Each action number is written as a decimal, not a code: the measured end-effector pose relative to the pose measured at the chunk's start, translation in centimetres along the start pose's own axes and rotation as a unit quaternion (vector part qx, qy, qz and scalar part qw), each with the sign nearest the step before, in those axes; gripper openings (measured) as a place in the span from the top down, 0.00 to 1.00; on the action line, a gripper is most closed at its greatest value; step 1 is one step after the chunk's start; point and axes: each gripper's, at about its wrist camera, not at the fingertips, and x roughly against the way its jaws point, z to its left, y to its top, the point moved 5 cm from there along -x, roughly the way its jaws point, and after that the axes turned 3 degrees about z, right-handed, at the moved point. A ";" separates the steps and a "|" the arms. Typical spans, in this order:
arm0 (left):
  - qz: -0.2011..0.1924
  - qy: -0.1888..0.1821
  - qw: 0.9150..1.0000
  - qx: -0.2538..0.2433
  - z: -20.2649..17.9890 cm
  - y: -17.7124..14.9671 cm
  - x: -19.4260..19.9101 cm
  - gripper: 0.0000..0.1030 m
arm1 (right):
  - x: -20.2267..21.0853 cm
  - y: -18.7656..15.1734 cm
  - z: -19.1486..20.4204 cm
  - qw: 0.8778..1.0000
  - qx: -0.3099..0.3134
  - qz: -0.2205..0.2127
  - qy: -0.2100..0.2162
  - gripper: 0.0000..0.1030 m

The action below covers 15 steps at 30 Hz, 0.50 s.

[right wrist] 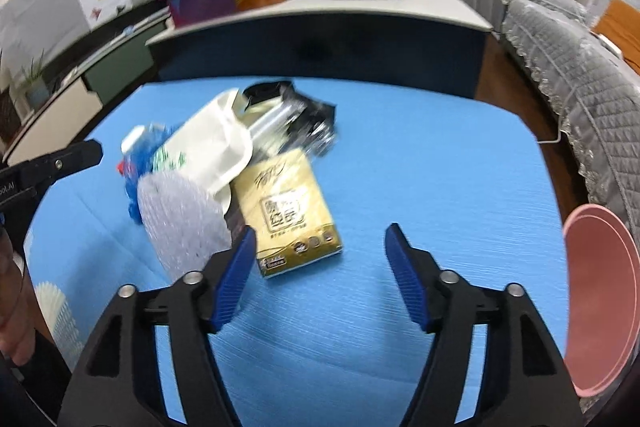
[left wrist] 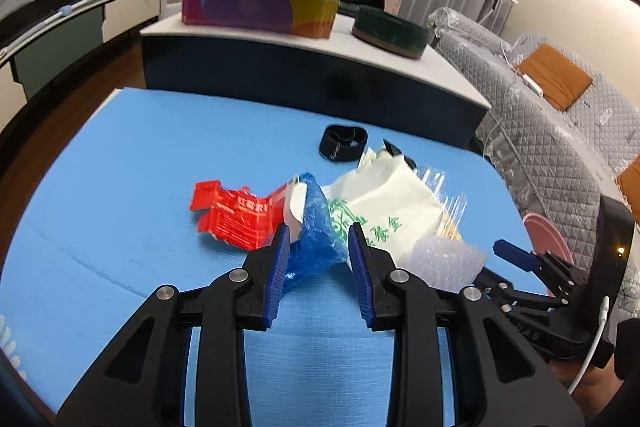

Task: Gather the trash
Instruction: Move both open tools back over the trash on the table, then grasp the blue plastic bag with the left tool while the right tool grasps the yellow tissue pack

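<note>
Left gripper [left wrist: 319, 235] jaws sitting apart around crumpled blue plastic [left wrist: 316, 243], grip unclear. Right gripper [right wrist: 320, 239] jaws gaping wide, empty, gold packet [right wrist: 288, 211] just ahead. Trash pile lying mid blue table [right wrist: 420, 163]; pink bin [right wrist: 600, 299] sitting at right edge.

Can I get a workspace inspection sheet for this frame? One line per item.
Surface: blue mat, bare around one central pile.
Job's things: red wrapper, blue plastic bag, white bag with green print, bubble wrap, gold carton, black wrapper, heaped together.
Clutter: black band, lying apart behind the pile.
Grippers: left gripper part open, blue bag between its fingers, grip unclear; right gripper open, holding nothing, near the gold carton.
Cables: white cable at the right gripper's body.
Surroundings: pink bin beside the mat; counter with colourful box; quilted sofa cover.
</note>
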 end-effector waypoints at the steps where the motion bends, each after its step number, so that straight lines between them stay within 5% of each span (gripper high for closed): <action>1: 0.005 -0.001 1.000 -0.001 -0.1 -0.1 -0.4 0.70 | -0.4 -0.1 0.1 1.000 0.005 0.005 0.001 0.32; 15: 0.037 0.021 0.999 -0.012 -0.7 -0.5 -3.1 0.65 | -2.7 -0.2 0.7 0.999 0.033 0.039 -0.003 0.29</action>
